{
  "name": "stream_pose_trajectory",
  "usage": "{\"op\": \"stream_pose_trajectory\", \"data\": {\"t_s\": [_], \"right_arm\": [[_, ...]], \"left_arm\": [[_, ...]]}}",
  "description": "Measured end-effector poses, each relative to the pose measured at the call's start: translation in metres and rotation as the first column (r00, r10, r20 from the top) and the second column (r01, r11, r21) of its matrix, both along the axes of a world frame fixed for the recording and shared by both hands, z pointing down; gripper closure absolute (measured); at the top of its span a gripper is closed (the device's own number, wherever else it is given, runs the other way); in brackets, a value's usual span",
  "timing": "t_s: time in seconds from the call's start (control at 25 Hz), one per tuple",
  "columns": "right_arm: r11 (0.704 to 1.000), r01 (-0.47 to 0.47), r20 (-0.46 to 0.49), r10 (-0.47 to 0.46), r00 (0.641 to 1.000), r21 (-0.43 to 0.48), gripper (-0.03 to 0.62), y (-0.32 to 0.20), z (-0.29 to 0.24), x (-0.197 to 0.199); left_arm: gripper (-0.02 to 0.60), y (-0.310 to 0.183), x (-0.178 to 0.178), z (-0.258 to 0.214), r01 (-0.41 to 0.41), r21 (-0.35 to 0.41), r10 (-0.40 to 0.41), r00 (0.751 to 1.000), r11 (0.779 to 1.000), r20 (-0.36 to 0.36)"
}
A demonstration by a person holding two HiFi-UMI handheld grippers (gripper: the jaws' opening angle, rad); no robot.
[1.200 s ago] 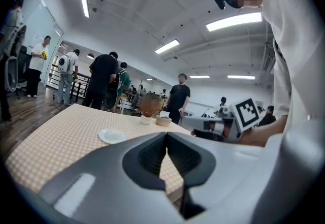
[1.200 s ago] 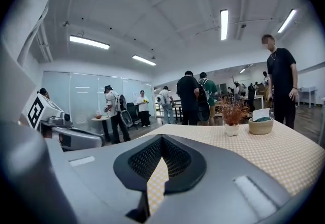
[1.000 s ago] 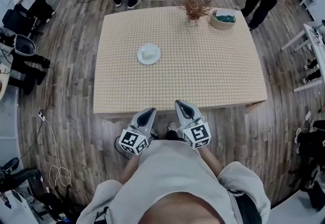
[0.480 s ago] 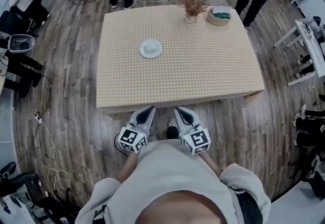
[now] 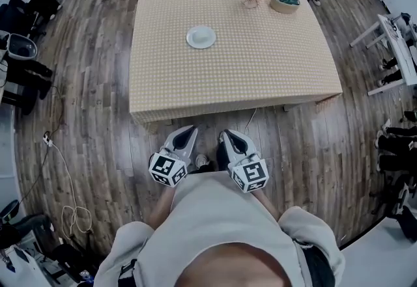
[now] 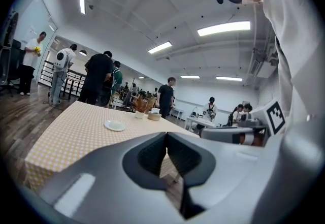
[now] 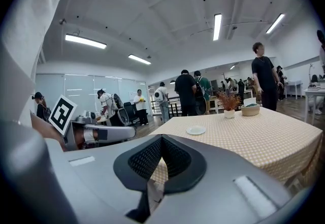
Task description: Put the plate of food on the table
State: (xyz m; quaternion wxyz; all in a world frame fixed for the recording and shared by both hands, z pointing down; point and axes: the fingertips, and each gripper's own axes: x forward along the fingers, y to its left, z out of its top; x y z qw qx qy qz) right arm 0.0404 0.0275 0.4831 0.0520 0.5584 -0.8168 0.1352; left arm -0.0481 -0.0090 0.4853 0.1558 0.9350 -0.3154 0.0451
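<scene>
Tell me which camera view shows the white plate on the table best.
The head view: it looks down on the whole round white plate, with bare table all round it. The left and right gripper views show it only as a small flat oval, seen nearly edge-on.

Dark wood-plank flooring (image 5: 85,116) ran through a large open room. 1 rectangular table (image 5: 260,64) under a tan checked cloth stood in the middle of it. Dark chairs (image 5: 23,77) crowded the left edge and a white desk (image 5: 399,35) stood at the right. A pale cable (image 5: 60,168) lay looped on the boards. Overhead, long strip lights (image 6: 223,28) glowed on a white ceiling (image 6: 132,9), and glass partitions (image 7: 96,91) lined a far wall.
</scene>
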Motion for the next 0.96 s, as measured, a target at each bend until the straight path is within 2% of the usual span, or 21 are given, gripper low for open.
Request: {"op": "stream_pose_trajectory", "data": {"t_s": [0.48,0.96], "right_arm": [[0.998,-0.042,-0.024,0.043,0.999,0.036,0.597,0.018,-0.002,-0.004],[0.998,-0.052,-0.025,0.053,0.998,0.042,0.597,0.014,0.000,-0.014]], "left_arm": [[0.572,0.024,0.004,-0.005,-0.047,0.032,0.048,0.999,0.998,-0.023],[0.572,0.020,-0.003,-0.003,-0.050,0.040,0.051,0.998,0.998,-0.025]]}}
